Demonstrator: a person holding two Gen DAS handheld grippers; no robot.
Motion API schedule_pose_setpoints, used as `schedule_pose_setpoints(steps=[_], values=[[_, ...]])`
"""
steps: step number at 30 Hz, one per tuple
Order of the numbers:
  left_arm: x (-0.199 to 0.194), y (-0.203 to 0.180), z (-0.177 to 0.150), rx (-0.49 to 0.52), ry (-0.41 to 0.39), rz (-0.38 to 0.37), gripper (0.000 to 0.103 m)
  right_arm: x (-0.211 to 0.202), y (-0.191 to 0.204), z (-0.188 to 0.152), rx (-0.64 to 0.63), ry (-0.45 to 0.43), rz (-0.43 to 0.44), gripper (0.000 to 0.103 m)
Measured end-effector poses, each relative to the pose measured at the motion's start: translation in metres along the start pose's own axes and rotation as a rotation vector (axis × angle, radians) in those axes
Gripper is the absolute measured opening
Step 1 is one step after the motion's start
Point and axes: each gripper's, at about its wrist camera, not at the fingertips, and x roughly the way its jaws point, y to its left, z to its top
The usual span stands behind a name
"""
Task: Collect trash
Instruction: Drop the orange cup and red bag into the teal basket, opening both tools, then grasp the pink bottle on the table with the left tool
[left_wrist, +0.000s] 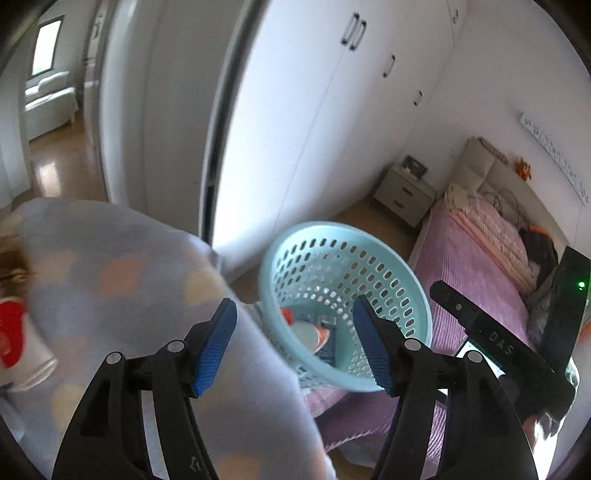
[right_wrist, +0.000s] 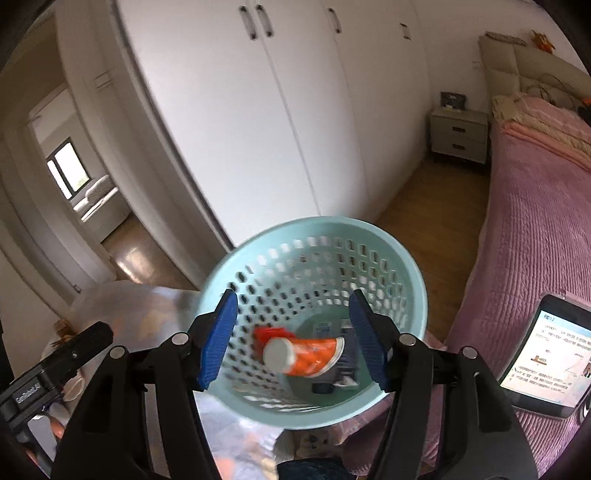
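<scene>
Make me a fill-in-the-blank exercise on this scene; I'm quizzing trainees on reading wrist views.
1. The perforated basket is light ____ in colour.
2. Inside it lies an orange tube with a ____ cap.
3. Both the left tongs and the right tongs stand ____, holding nothing.
4. The lit tablet lies on the ____ bedspread.

Missing words: blue; white; open; pink

A bedroom with white walls and a wooden floor (right_wrist: 424, 192) has a tall white wardrobe (right_wrist: 280, 92) with dark handles along one side. A bed (right_wrist: 535, 221) under a pink quilted cover stands against a padded headboard (right_wrist: 517, 55), with a pale two-drawer nightstand (right_wrist: 458, 134) just beside it. At the left an open doorway (right_wrist: 74, 177) shows a daylit window (right_wrist: 68, 166) and a light sofa (right_wrist: 98, 194).
</scene>
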Motion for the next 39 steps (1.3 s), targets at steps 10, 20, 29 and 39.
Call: schedule_pose_setpoints(steps=[10, 20, 29, 39], values=[[-0.111, 0.051, -0.027, -0.055, -0.122, 0.114, 0.063, -0.029, 0.087, -0.025, -0.142, -0.001, 0.136, 0.059], [-0.19, 0.125, -0.066, -0.151, -0.19, 0.282, 0.063, -0.038, 0.17, -0.06, -0.288, 0.036, 0.237, 0.059], [-0.224, 0.202, -0.106, -0.259, -0.164, 0.406, 0.063, -0.026, 0.194, -0.103, -0.325, 0.102, 0.264, 0.059], [-0.216, 0.243, -0.129, -0.328, -0.087, 0.333, 0.057, -0.018, 0.195, -0.116, -0.331, 0.139, 0.271, 0.059]])
